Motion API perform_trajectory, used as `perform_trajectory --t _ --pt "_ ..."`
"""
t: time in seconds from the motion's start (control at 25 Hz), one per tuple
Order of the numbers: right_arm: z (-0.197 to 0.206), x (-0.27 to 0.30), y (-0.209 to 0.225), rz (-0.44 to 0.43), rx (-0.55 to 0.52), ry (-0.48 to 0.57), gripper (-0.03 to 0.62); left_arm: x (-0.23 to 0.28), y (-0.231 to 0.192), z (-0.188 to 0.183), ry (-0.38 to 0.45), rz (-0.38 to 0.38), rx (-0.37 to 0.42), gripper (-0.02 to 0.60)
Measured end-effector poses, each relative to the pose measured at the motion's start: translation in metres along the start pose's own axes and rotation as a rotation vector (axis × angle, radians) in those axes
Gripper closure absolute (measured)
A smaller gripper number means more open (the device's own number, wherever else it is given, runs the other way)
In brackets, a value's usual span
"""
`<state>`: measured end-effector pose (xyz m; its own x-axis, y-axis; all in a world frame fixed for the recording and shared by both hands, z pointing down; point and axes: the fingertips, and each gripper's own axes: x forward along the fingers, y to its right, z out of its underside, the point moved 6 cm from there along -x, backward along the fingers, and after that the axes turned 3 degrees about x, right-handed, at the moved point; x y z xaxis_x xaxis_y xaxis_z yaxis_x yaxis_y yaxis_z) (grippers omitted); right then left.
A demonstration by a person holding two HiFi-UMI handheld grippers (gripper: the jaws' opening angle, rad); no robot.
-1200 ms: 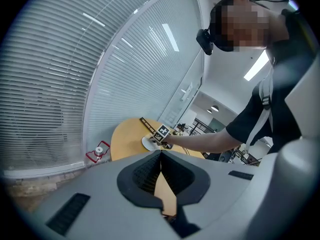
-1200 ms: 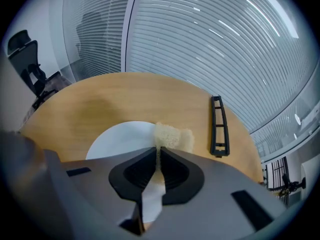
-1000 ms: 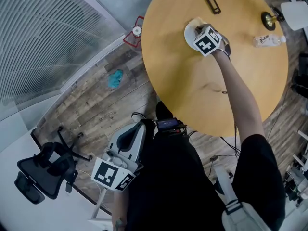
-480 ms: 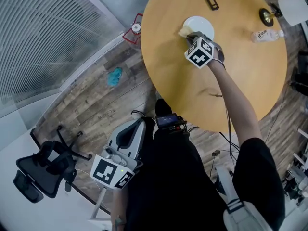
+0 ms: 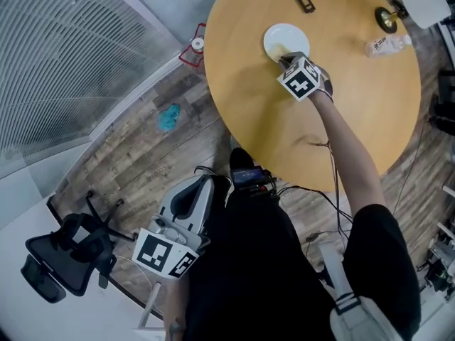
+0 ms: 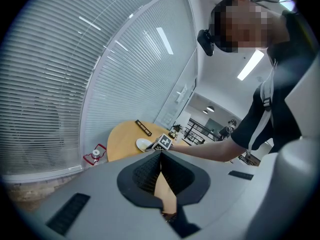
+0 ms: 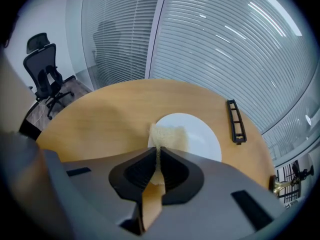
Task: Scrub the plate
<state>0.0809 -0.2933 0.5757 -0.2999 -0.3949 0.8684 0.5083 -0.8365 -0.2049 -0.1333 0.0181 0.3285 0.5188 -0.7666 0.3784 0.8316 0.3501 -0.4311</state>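
Right gripper (image 5: 286,57) back off plate (image 5: 286,37) centre vs a second ago; sits now at plate's lower rim, top middle of head view. Jaws clamped on sponge (image 7: 167,135); sponge pressed on plate's left part, overhanging its rim. Plate on round table (image 5: 355,112). Left gripper (image 6: 161,156) at lower left, well apart from plate, jaws together, nothing between.

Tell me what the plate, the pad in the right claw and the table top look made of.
The plate: plain even white, smooth, likely ceramic or melamine.
The pad, pinched in the right claw: pale yellow, matt, rough-textured, probably sponge or cloth.
The table top: light wood or wood-look laminate, with a smooth satin finish and faint grain.
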Motion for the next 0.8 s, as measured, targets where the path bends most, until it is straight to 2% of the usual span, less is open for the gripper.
perform_trajectory --t 0.24,0.44,0.8 --pt "0.001 -0.014 0.01 0.048 0.072 0.039 0.568 0.0 0.002 -0.002 0.01 0.015 0.017 0.571" --pt "0.004 -0.038 0.003 0.06 0.105 0.067 0.568 -0.003 0.002 -0.003 0.03 0.042 0.032 0.571" --pt "0.028 -0.108 -0.06 0.058 0.135 0.094 0.568 -0.021 0.006 0.003 0.054 0.154 0.078 0.571"
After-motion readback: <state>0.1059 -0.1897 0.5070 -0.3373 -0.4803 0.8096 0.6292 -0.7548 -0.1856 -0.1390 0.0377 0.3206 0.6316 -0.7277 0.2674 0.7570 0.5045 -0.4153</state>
